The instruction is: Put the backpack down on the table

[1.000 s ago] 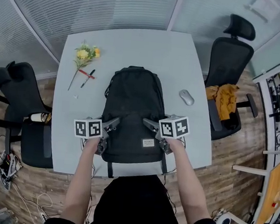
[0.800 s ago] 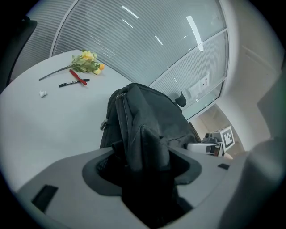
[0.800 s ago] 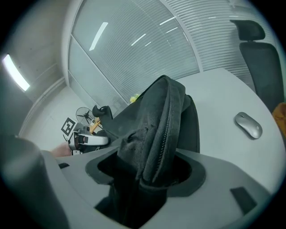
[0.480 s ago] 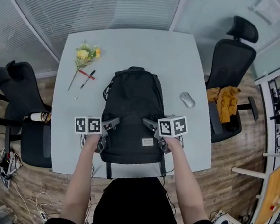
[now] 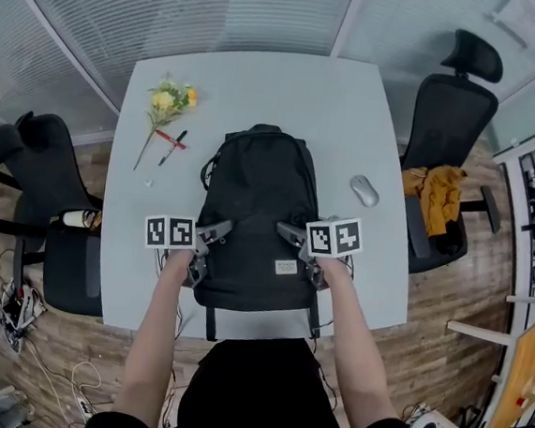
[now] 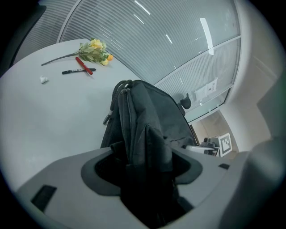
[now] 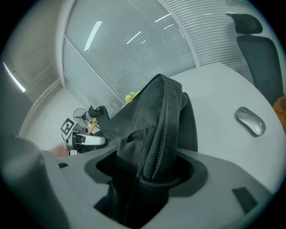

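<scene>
Backpack (image 5: 255,198) lies flat on the tabletop (image 5: 251,94). The left gripper (image 5: 206,249) and right gripper (image 5: 299,256) flank it; their fingers (image 5: 217,228) have just been spreading, fabric loose between. I'd withdraw straight outward, snagging nothing.

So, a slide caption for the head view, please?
Left gripper and right gripper, jaws just opening around its fabric, flank the black backpack on the table.

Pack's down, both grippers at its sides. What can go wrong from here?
1. The left gripper and right gripper have just been opening, yet backpack fabric sits between the jaws of each; withdrawing may snag and drag it.
2. Its bottom lies by the near edge of the table, straps hanging over; a drag could pull it off.
3. The mouse lies on the right gripper's side; a sideways exit might knock it.
</scene>
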The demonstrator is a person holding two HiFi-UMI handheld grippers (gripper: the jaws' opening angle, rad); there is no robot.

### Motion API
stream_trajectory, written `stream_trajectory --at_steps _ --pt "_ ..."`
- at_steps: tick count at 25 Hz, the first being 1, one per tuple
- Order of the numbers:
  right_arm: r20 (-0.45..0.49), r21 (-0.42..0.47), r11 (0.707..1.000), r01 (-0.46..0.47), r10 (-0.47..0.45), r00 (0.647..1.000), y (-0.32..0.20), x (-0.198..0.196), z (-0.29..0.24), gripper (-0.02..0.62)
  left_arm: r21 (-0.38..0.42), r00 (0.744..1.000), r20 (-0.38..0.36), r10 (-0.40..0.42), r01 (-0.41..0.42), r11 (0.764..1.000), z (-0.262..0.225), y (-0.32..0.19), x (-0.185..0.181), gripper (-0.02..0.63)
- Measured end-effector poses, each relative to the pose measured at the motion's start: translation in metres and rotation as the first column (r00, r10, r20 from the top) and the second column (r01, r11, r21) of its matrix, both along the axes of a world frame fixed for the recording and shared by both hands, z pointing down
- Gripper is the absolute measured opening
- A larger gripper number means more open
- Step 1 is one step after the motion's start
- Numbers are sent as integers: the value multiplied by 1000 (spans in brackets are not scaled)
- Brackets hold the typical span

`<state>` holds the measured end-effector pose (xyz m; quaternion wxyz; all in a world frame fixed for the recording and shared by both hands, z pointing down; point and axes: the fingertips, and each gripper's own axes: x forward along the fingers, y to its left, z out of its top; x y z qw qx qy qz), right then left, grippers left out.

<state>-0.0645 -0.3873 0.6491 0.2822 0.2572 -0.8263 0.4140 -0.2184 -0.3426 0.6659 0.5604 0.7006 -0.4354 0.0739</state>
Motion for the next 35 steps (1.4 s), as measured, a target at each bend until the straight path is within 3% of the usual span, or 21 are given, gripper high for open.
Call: stream_trajectory --at_steps 9,14,17,27,29,32,35 --pt "23 4 1000 -24 24 999 3 6 -12 351 38 1000 26 18 -19 999 -12 1 -2 290" --pt "15 28 998 -57 57 998 6 25 -22 362 71 1000 14 -16 15 997 -25 9 -13 291" --pt "15 58 993 -101 101 995 7 37 -33 354 92 999 -14 -37 38 995 -34 18 -20 291" --pt "52 161 966 -200 194 980 22 66 -68 333 195 997 2 -80 78 978 -60 45 -33 290" --pt "59 177 962 -210 203 977 28 68 -73 328 229 995 32 -93 83 970 -66 49 -36 290" --pt "76 224 948 -226 214 974 37 71 -85 318 315 983 78 -164 132 940 -82 53 -47 288" --pt "110 282 925 -256 234 966 47 73 -100 288 365 979 47 -200 169 915 -98 60 -49 288"
